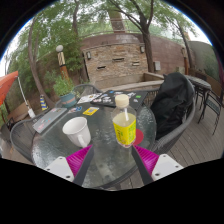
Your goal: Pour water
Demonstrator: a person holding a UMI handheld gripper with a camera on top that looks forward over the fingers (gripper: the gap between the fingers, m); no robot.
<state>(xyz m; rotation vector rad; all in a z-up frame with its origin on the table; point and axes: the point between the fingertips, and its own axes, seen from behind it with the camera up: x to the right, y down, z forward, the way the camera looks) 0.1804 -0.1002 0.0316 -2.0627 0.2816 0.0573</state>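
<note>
Bottle [124,127] stands just ahead of the released tongs [112,158], which should close squarely around it before tilting toward the cup [77,130].

On the round glass table [60,150]: 1 white cup [76,131], 1 yellow-labelled bottle [124,124], 1 laptop [52,117] and 1 black bag [171,100]. Below them, 1 gripper [110,157] shows 2 pink-padded fingers [78,157].
</note>
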